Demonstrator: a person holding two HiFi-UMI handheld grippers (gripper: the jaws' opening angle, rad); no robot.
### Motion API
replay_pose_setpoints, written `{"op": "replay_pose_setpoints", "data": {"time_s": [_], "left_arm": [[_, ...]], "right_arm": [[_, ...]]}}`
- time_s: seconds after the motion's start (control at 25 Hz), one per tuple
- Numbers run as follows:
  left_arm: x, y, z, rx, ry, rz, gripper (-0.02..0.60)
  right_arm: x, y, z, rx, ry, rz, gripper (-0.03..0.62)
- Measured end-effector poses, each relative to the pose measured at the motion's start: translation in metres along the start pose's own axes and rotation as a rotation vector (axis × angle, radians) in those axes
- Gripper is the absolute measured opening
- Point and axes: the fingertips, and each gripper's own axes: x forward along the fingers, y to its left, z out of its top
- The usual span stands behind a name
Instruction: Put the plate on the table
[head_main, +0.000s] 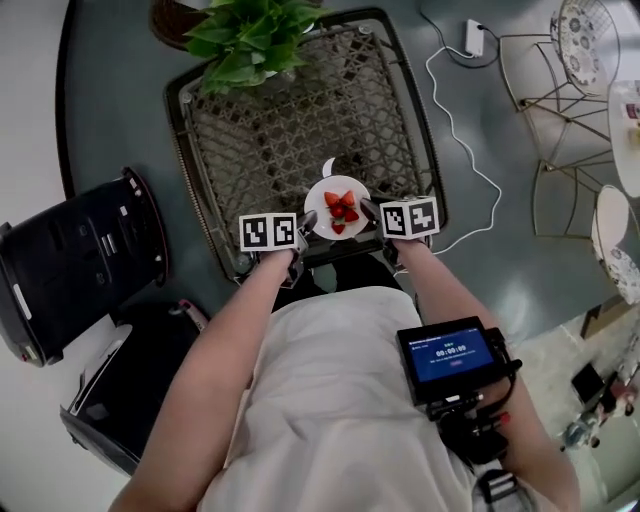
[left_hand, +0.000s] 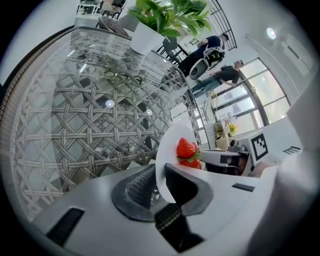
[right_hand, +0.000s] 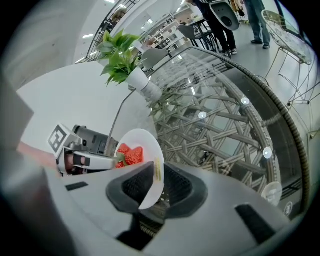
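Plate (head_main: 337, 207): round, white, smooth, at frame centre over near edge of counter (head_main: 290, 130).
Contents: red strawberries (head_main: 341, 209).
Left gripper (head_main: 306, 228): jaws clamped on plate's left rim.
Right gripper (head_main: 372, 214): jaws clamped on plate's right rim.
Counter: glass over woven wicker.
Potted plant (head_main: 250, 35): upper centre.

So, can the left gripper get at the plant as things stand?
Probably not: the left gripper is shut on the plate, shared with the right gripper, and the plant stands across the table.
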Motion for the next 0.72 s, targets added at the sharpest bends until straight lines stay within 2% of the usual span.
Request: {"op": "replay_pose_setpoints", "data": {"time_s": [0.24,0.48,0.72], "left_arm": [[0.006,0.000,0.016,0.055,-0.011,0.083,0.049],[0.009,0.001,0.032,0.074,-0.007,0.104,0.051],[0.012,0.007,0.048,0.084,0.009,0.116,0.052]], "right_arm": [[-0.001,-0.004,0.013,-0.004,-0.024,-0.057,0.058],[0.003,-0.007,0.030,-0.042,-0.056,-0.094,0.058],[0.013,-0.011,0.043,-0.037,-0.055,-0.088,0.057]]}}
